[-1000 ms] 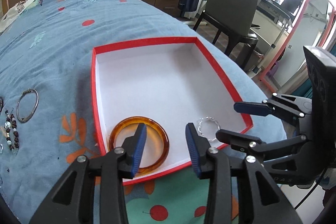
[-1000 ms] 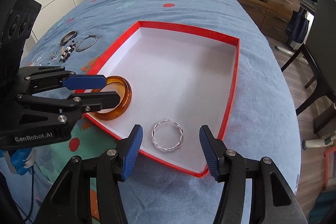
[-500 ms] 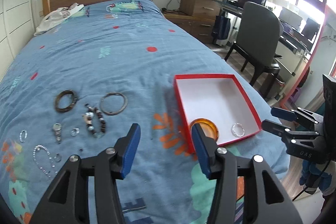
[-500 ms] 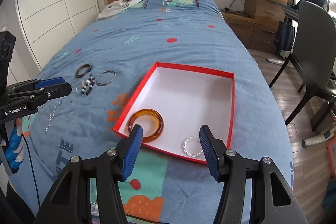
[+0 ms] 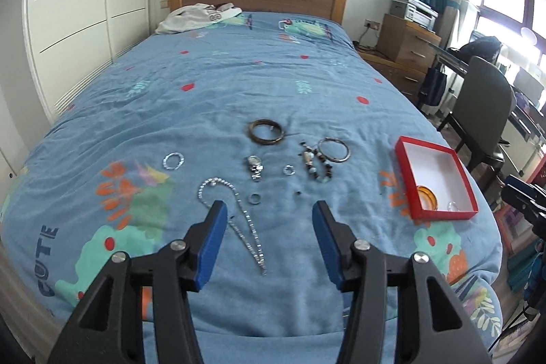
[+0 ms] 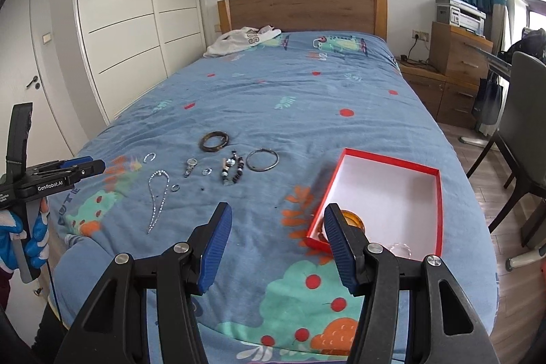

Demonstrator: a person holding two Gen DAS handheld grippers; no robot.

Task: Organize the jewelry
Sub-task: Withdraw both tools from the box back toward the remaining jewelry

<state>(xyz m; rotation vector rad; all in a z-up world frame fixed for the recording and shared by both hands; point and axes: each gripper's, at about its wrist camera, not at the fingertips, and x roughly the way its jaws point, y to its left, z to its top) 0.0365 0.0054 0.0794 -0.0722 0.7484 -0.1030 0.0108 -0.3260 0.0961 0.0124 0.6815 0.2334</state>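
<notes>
Both hand-held grippers, left (image 5: 269, 239) and right (image 6: 278, 244), have been drawn back from the red cardboard box (image 6: 440, 193), open and empty, the glossy amber bangle (image 6: 353, 217) left inside it.

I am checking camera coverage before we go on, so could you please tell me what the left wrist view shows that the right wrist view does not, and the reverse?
Only the left wrist view: the left gripper head-on, empty, above the silver chain necklace. Only the right wrist view: the door, the gloved hand gripping the left gripper's handle, and the right gripper head-on, open and empty. Both show the loose jewelry on the bed and the red box with the amber bangle.
</notes>
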